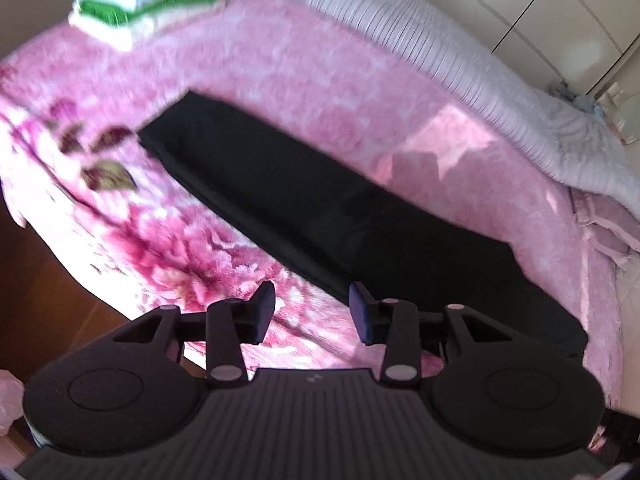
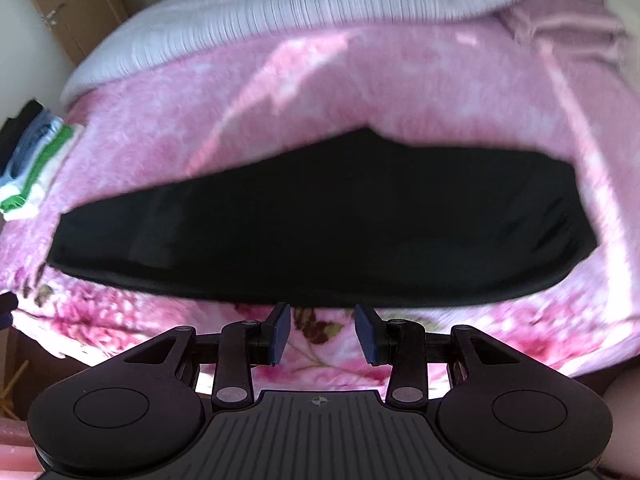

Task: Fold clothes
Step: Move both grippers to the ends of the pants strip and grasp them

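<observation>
A long black garment (image 1: 320,208), already folded into a narrow strip, lies flat across the pink floral blanket (image 1: 280,80) on the bed, its near edge close to the bed's near side. The left gripper (image 1: 312,314) hangs above that near edge with its jaws partly apart and nothing between them; the right gripper (image 2: 322,332) does likewise, empty, just short of the hem. A stack of folded clothes (image 1: 144,4) sits at the far left corner. The risk I see — the plush blanket could get pinched along with the thin fabric, or only the top layer caught, so the fold drags open and skews.
</observation>
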A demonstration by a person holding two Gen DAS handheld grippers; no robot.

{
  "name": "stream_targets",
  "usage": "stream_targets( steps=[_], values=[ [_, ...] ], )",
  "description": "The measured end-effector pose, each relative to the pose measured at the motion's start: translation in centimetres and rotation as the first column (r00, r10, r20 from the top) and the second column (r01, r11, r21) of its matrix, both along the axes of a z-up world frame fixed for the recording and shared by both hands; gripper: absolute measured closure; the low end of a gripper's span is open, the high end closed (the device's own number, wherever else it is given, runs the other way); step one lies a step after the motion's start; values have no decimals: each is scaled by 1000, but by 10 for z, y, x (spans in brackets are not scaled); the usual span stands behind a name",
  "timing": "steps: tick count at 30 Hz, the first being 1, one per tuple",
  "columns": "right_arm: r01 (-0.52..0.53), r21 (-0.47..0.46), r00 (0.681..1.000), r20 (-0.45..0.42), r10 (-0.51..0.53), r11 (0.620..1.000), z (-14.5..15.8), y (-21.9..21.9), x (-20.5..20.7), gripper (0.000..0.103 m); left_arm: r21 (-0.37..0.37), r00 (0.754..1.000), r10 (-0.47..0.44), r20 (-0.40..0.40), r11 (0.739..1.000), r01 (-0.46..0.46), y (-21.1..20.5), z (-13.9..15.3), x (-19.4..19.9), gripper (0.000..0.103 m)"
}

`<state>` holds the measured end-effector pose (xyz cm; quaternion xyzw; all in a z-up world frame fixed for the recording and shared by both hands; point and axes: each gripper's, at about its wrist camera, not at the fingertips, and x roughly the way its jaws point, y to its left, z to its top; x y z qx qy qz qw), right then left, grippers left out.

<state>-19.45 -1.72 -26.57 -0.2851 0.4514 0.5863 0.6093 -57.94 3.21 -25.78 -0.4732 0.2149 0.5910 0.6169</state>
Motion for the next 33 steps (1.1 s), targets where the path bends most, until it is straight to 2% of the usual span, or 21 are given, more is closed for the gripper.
stream_targets(
  steps=[2, 7, 11, 14, 16, 19, 21, 23, 26, 29, 31, 33],
  values=[
    [16, 9, 1000, 10, -16, 1000, -24, 2, 2, 63, 12, 999, -35, 0, 999, 35, 17, -24, 5, 68],
    [106, 116, 993, 36, -111, 988, -70, -2, 13, 63, 75, 985, -173, 20, 982, 171, 47, -69, 29, 68],
    [183, 202, 980, 37, -194, 962, -86, -15, 15, 63, 148, 953, -296, 68, 947, 284, 53, -95, 40, 69],
    [238, 256, 964, 55, -260, 937, -92, -33, 4, 63, 211, 925, -352, 141, 924, 320, 46, -109, 33, 69],
    [273, 272, 951, 70, -302, 923, -93, -46, -7, 63, 203, 921, -346, 177, 929, 310, 41, -114, 17, 70],
    [319, 284, 936, 55, -348, 904, -83, -67, -25, 63, 232, 916, -305, 261, 941, 247, 30, -116, -28, 68],
    [318, 309, 939, 30, -343, 896, -72, -77, -34, 63, 246, 931, -242, 275, 953, 175, 26, -118, -58, 68],
    [324, 326, 933, 45, -357, 888, -62, -82, -41, 63, 244, 938, -161, 306, 966, 86, 25, -120, -88, 68],
    [306, 344, 936, 60, -346, 887, -53, -85, -51, 63, 227, 932, -24, 362, 972, -63, 25, -124, -132, 67],
    [247, 331, 958, 59, -282, 911, -57, -66, -57, 63, 172, 896, 139, 423, 958, -230, 25, -132, -166, 62],
    [212, 324, 969, 53, -241, 922, -62, -47, -60, 63, 115, 847, 228, 481, 941, -319, 29, -142, -180, 62],
    [202, 316, 976, 18, -219, 927, -70, -24, -59, 63, 51, 786, 301, 541, 920, -388, 33, -152, -187, 62]
  ],
)
